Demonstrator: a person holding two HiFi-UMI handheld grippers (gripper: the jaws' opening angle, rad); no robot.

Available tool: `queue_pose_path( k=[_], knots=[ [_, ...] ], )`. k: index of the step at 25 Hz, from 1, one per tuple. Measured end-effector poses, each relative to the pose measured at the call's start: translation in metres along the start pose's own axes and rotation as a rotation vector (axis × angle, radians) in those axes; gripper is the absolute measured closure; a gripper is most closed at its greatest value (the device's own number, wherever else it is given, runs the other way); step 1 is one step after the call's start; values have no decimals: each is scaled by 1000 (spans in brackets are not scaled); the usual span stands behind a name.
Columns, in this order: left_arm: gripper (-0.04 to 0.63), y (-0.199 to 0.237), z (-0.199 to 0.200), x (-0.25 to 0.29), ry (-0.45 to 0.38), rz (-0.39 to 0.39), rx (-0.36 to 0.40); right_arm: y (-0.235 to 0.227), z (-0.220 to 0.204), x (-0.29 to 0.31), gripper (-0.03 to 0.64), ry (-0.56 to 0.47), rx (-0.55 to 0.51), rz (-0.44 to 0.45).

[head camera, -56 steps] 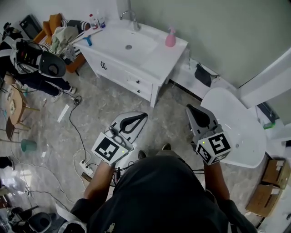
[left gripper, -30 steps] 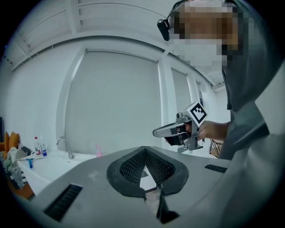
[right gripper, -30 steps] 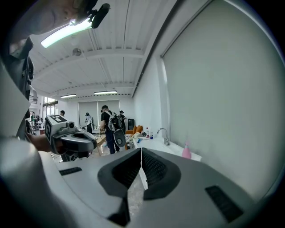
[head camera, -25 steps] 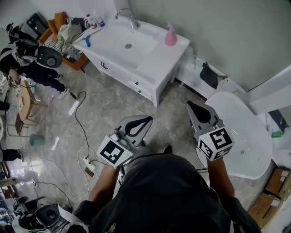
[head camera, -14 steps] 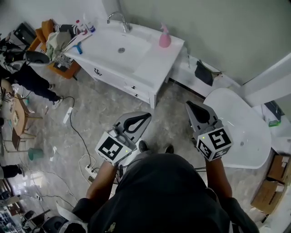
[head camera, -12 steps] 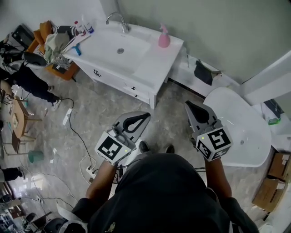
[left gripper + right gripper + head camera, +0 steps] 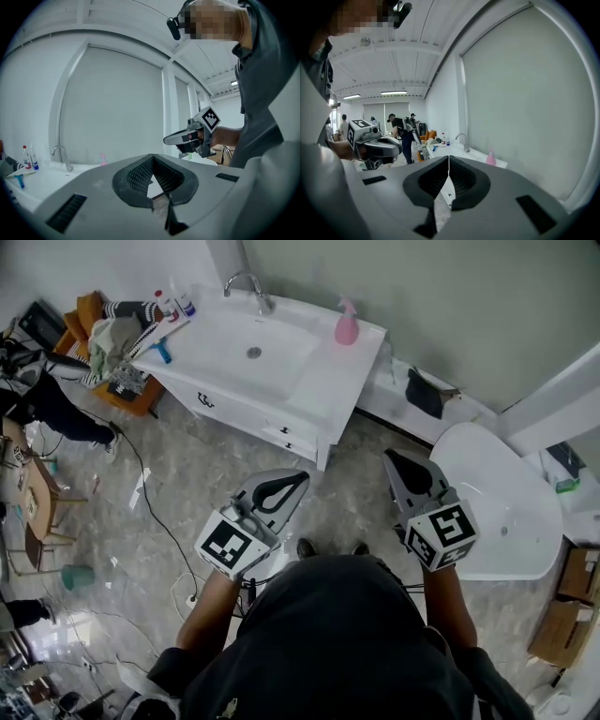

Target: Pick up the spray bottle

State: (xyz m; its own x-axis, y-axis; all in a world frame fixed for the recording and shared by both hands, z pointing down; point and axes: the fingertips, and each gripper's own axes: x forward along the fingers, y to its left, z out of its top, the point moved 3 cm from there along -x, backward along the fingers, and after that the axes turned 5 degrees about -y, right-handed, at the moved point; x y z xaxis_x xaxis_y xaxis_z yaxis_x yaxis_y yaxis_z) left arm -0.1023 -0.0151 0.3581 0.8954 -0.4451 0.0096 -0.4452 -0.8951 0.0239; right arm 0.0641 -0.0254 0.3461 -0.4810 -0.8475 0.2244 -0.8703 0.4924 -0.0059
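The pink spray bottle (image 7: 347,326) stands upright on the right end of the white vanity counter (image 7: 328,367), beside the basin. It is small and far off in the left gripper view (image 7: 102,159) and in the right gripper view (image 7: 491,158). Both grippers hang in the air over the floor, well short of the vanity. My left gripper (image 7: 302,475) (image 7: 152,155) is shut on nothing. My right gripper (image 7: 388,458) (image 7: 448,157) is shut and empty too. Each gripper shows in the other's view: the right gripper (image 7: 187,138) and the left gripper (image 7: 375,146).
A faucet (image 7: 246,284) and small bottles (image 7: 176,304) stand at the vanity's far end. Clothes lie on an orange chair (image 7: 103,343). A white oval fixture (image 7: 497,512) is at the right, with cardboard boxes (image 7: 558,615) beyond it. Cables (image 7: 155,512) run across the floor, and people (image 7: 401,131) stand further back.
The head view has drifted, so the vanity and bottle sit slightly differently and the person at left has slid out of frame. Both grippers stay shut in front of the body.
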Motion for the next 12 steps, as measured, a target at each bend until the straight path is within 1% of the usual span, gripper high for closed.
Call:
queue_pose_path(
  k=[5,8,12],
  knots=[
    [592,10,-4,-6,0,0,-16,10,6,10,606,8,-19,12],
    [591,13,-7,1,3,-1,-19,1,4,14,606,24,-21,14],
    [591,18,-8,13,2,34,-25,-19,-2,21,606,38,-17,28]
  ],
)
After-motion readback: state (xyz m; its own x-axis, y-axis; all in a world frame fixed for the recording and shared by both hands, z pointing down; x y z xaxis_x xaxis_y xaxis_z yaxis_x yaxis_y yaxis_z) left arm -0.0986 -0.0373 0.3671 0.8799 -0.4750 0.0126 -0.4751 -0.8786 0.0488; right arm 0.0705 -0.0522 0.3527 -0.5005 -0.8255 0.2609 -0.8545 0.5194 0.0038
